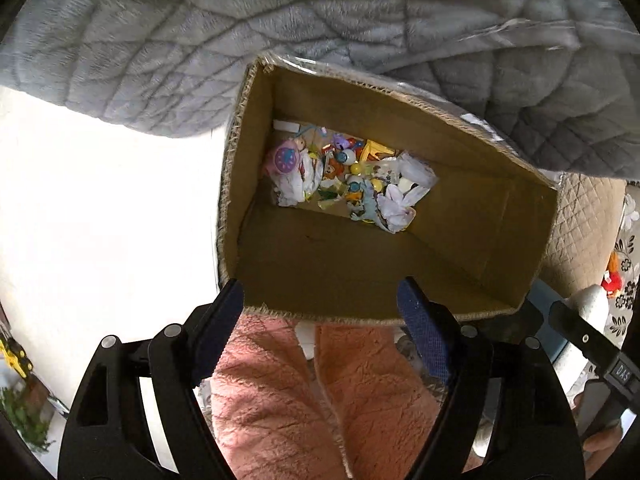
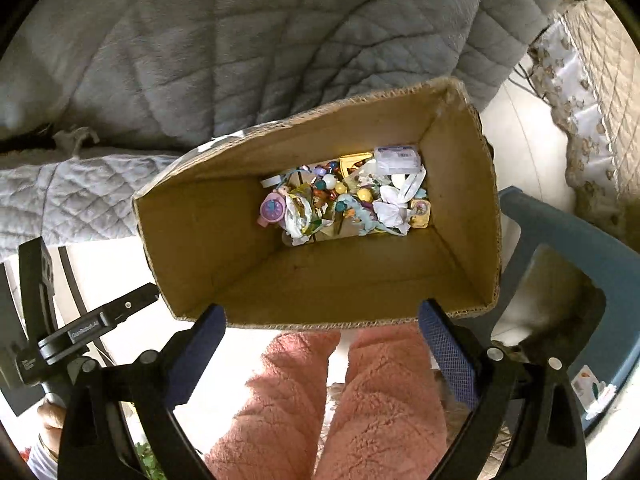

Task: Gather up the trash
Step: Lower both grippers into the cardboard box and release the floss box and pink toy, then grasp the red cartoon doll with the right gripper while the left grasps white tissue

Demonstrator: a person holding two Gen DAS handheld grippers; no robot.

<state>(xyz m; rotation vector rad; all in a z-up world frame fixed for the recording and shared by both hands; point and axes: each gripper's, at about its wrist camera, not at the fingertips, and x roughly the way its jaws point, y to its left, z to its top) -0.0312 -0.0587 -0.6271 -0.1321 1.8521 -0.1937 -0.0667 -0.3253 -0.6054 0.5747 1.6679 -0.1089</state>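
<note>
A tall open cardboard box (image 1: 472,216) stands on the floor below both grippers; it also shows in the right wrist view (image 2: 200,232). At its bottom lies a pile of trash (image 1: 348,176): crumpled white tissues, colourful wrappers, small balls and a pink round toy (image 2: 273,209). A white tissue packet (image 2: 396,159) lies at the far end. My left gripper (image 1: 320,300) is open and empty above the box's near rim. My right gripper (image 2: 322,318) is open and empty above the same rim.
A grey quilted cover (image 1: 200,40) on a sofa lies behind the box. The person's legs in pink fleece trousers (image 2: 332,400) are right below. A blue plastic stool (image 2: 568,232) stands to the right. The white floor (image 1: 100,200) is brightly lit on the left.
</note>
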